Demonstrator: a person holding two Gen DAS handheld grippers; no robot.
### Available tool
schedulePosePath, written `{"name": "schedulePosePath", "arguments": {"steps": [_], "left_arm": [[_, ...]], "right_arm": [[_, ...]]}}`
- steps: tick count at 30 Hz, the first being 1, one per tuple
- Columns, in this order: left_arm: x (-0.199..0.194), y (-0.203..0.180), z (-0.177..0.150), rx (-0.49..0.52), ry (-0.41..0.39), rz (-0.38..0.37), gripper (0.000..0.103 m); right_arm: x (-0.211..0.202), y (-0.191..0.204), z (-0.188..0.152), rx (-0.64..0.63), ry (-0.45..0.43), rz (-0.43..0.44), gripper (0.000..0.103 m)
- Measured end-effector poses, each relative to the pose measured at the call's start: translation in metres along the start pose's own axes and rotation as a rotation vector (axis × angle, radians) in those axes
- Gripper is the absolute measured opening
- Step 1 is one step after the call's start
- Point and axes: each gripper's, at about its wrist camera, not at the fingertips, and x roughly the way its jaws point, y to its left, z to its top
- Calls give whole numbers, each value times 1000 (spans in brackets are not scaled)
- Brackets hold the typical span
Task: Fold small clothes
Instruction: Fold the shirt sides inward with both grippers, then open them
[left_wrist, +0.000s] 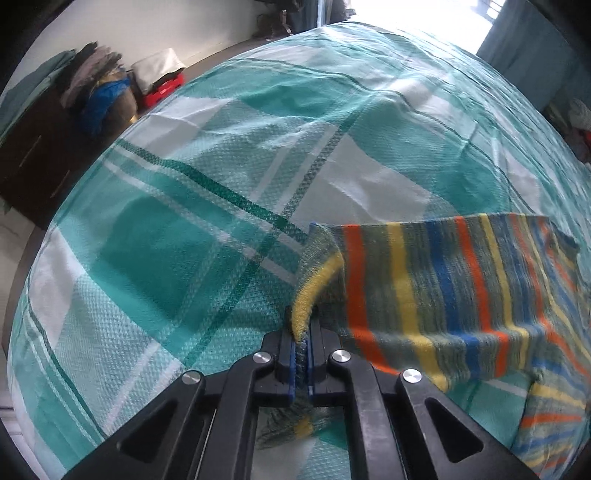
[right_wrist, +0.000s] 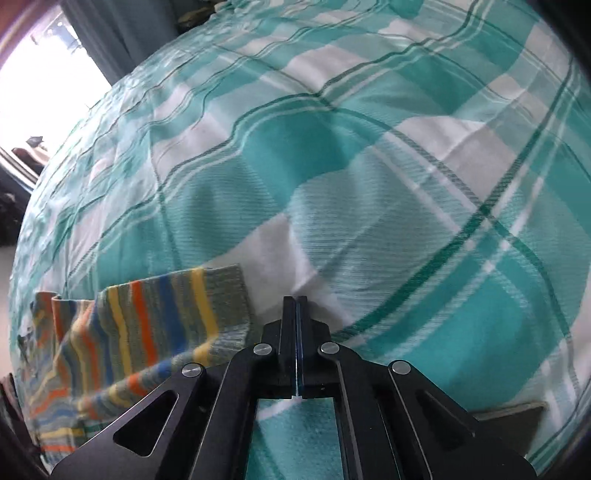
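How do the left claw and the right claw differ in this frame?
The left claw is shut on the striped garment, with a yellow-edged fold pinched between its fingers; the right claw is shut with nothing visible between its fingers. The garment stretches away from the left claw, but only lies beside the right claw, to its left. Both are black, closed, and over the teal checked bedcover.

Striped knitted garment (left_wrist: 443, 291), grey-green wool with orange, yellow and blue bands: hanging lifted above the bedding, occupying the lower right of the left wrist frame and the lower left of the right wrist frame (right_wrist: 147, 332). Yellow-edged corner is sitting pinched at lower centre; a lower portion is trailing crumpled at the frame's bottom corner.
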Motion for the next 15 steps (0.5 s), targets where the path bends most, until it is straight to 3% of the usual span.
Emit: {"name": "schedulePosePath", "arguments": {"steps": [2,3,4,5,10,12,13,15], "left_arm": [[-3,-4,-2,37,2,13,9],[-4,-6,-3,57,-1,9,9],[-6,-6,-4,69,1,-6,10],[-7,-6,-5,74,3,-16,10],[-4,4,-12,32,-5,-66,11],[-5,4,-14,18,-4,-73,11],[-6,3,-15,26,-2,-73,10],[-9,-1,-14,69,8,-37,5]], "right_arm": [[-8,-3,-1,10,-3,66,11],[-16,-6,-3,25,-14,108,23],[-22,-10,-6,40,-22,145,61],[-30,-14,-12,59,-32,191,77],[-19,-5,-39,106,88,274,68],[-6,9,-44,70,113,277,37],[-2,15,-45,41,126,279,5],[-6,24,-47,-24,121,214,5]]}}
